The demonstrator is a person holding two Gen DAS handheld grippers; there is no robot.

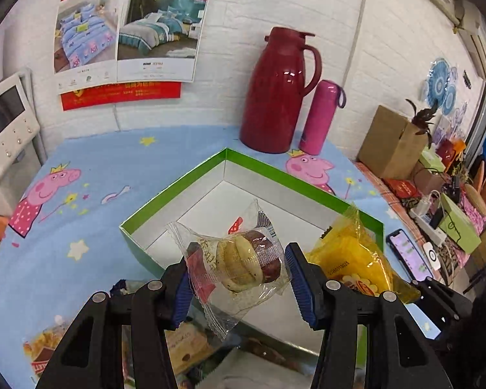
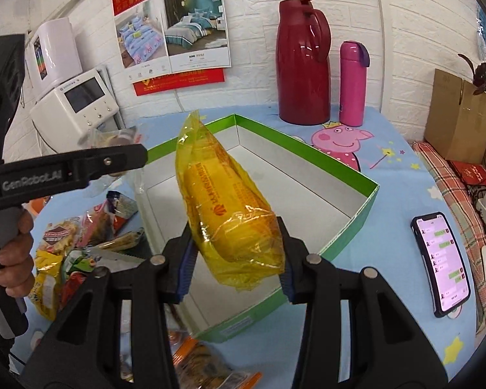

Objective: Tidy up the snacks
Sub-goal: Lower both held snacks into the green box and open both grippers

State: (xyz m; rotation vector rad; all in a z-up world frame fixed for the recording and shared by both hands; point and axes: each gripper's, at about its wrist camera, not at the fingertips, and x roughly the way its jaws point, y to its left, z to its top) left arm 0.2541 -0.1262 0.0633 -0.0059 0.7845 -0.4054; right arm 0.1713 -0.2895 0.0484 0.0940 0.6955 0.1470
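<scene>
Snacks (image 1: 246, 264) (image 2: 230, 214) in both grippers (image 1: 239, 278) (image 2: 236, 259), over box (image 1: 178, 188).

Between the black fingers (image 2: 295, 249) with blue pads, a translucent yellow packet (image 2: 230, 214); beyond them a green-walled, white-lined box (image 2: 356, 220), a blue cartoon-pig cloth (image 2: 388, 227), a crimson jug (image 2: 303, 64), a pink flask (image 2: 351, 84)

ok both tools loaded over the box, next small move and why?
Probably lower the right tool and release the yellow pack into the green box. The pack hangs over the box's bare floor, and the left tool holds its clear-wrapped cake off to the side.
</scene>
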